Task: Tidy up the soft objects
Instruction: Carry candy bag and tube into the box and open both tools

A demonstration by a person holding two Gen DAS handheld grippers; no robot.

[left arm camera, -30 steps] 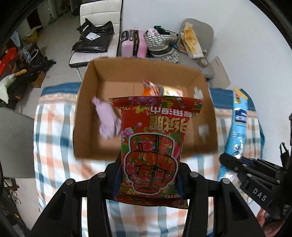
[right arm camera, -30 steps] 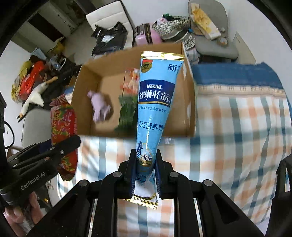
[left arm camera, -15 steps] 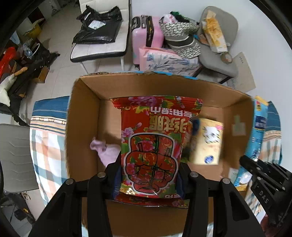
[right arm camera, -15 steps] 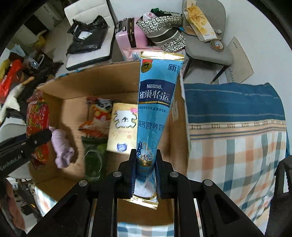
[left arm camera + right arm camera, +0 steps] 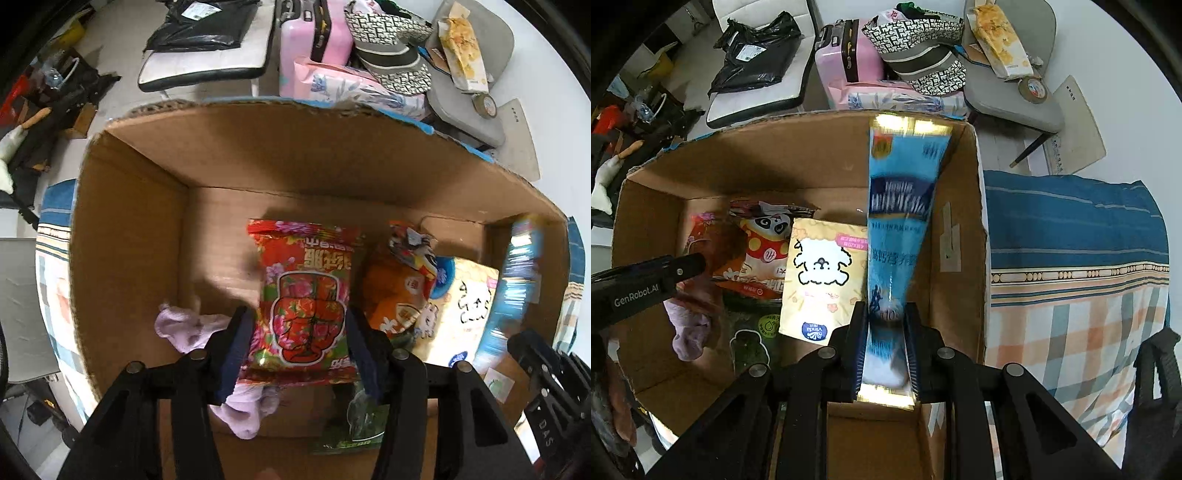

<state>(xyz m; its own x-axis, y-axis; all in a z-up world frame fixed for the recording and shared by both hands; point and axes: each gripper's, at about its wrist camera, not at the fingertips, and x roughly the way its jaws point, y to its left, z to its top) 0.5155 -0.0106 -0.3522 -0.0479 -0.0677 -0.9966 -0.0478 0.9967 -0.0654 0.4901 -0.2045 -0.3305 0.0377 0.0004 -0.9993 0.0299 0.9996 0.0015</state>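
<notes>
An open cardboard box (image 5: 129, 229) (image 5: 964, 206) stands on a checked cloth. My left gripper (image 5: 299, 325) is open inside the box; the red flowered snack bag (image 5: 306, 295) sits loose between its fingers, dropping away. My right gripper (image 5: 884, 325) has its jaws slightly apart around the long blue Nestle pouch (image 5: 901, 206), which is blurred and slipping along the box's right wall. In the box lie a lilac cloth (image 5: 184, 328), an orange panda snack bag (image 5: 764, 254), a yellow tissue pack (image 5: 820, 273) and a green packet (image 5: 750, 332).
The checked and blue-striped cloth (image 5: 1078, 295) spreads to the right of the box. Behind the box are a pink suitcase (image 5: 846, 59), a white chair with black bags (image 5: 753, 70) and a grey chair (image 5: 1008, 85) with clutter.
Both grippers moved forward over and down into the box. The left jaws opened and let the red bag go. The right jaws loosened and the blue pouch is sliding.
</notes>
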